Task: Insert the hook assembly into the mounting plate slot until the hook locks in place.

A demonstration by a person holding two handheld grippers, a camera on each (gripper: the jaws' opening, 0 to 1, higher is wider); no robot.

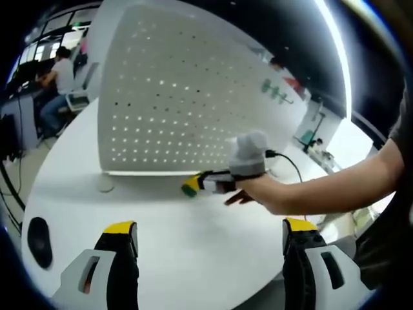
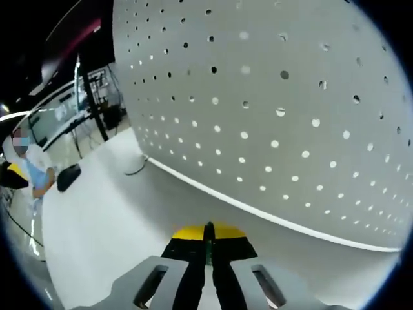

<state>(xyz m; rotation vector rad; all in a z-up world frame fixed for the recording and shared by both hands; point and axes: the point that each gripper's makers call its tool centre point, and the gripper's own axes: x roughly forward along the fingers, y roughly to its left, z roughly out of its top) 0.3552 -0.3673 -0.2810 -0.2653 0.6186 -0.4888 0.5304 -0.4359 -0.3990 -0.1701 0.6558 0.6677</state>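
Right gripper (image 2: 208, 244) is the one in play: in the right gripper view its yellow-tipped jaws rise from the bottom centre pressed close together, with a thin dark-green sliver pinched in the seam between them (probably the hook assembly (image 2: 208, 248), though too little shows to be sure). Dead ahead, filling the upper right of that view, stands the perforated mounting plate (image 2: 277, 110), upright on the white table (image 2: 110, 226), its lower edge running from centre-left down to the lower right.

Over in the left gripper view, the right gripper (image 1: 193, 185) sits at centre, held by the person's hand (image 1: 258, 192), yellow tip pointing left along the foot of the plate (image 1: 174, 97). The left gripper (image 1: 210, 237) hangs back at the bottom of frame, jaws spread wide, nothing between them, well apart from the plate.

So the right is clearly nearer. I'd judge the coming move to be a lift and push towards the holes above.
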